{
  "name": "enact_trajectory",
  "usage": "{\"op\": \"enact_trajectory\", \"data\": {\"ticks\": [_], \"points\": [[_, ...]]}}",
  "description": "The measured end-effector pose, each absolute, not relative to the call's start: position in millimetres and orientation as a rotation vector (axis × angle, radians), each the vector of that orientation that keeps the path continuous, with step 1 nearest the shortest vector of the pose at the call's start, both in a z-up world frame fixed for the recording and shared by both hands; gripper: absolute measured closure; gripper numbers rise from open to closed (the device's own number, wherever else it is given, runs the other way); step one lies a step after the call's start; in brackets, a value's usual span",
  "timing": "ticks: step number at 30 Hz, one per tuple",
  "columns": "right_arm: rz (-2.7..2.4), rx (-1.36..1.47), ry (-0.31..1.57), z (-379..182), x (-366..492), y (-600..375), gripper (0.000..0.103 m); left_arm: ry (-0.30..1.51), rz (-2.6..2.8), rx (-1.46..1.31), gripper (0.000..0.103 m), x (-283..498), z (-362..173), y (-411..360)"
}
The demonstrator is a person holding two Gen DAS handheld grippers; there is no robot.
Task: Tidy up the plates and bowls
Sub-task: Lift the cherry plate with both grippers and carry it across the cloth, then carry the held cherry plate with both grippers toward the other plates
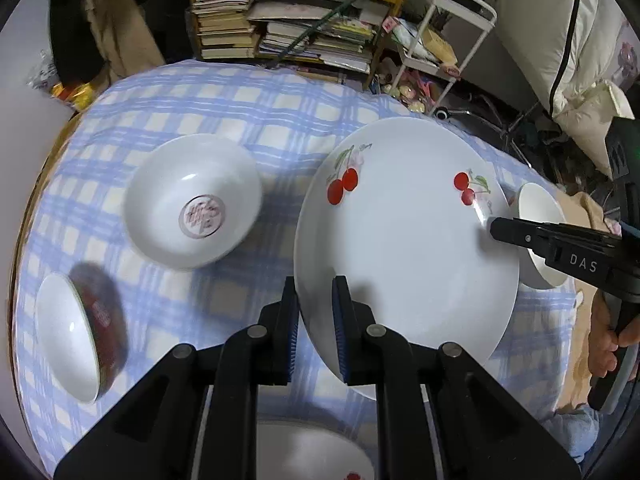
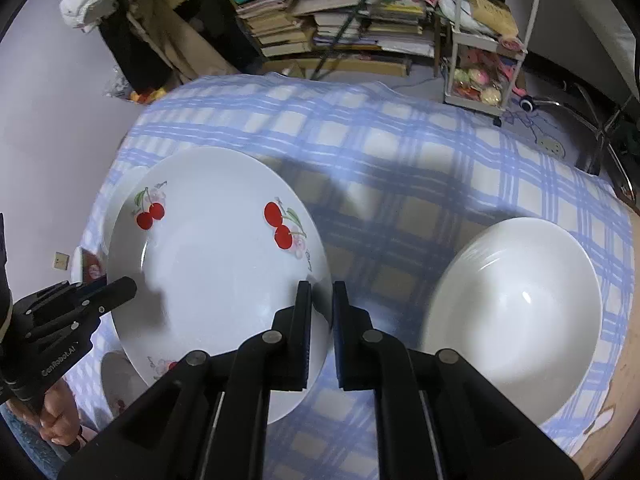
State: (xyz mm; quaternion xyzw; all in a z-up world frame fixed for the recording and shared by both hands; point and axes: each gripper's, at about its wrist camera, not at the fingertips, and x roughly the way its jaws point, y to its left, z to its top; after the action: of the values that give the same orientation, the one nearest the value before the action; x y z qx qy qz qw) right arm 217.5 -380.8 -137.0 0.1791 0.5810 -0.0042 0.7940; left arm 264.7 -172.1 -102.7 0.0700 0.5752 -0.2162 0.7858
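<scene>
Left claw (image 1: 314,328) pinches the near-left rim of the round white cherry-printed ceramic plate (image 1: 404,236), lifted above the blue-checked surface (image 1: 256,120). Right claw (image 2: 321,334), seen from its own camera, clamps that plate's right rim; a plain white bowl (image 2: 516,316) sits right of it.

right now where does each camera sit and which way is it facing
Left wrist: on the left claw, looking steeply down at the cherry plate whose rim it pinches; the right claw shows.
Right wrist: on the right claw, looking down at the plate's opposite rim; the left claw and a hand show.
Shared: cherry plate, checked tablecloth.
</scene>
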Motion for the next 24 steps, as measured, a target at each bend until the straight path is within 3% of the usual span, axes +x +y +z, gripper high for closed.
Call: {"op": "enact_trajectory", "data": {"ticks": [13, 24], "points": [[0.058, 0.349, 1.172, -95, 179, -299, 0.091, 1.240, -0.355, 0.111, 0.087, 206, -71, -84], [0.124, 0.376, 1.211, -119, 139, -236, 0.091, 1.233, -0.245, 0.061, 0.087, 157, -75, -19]]}}
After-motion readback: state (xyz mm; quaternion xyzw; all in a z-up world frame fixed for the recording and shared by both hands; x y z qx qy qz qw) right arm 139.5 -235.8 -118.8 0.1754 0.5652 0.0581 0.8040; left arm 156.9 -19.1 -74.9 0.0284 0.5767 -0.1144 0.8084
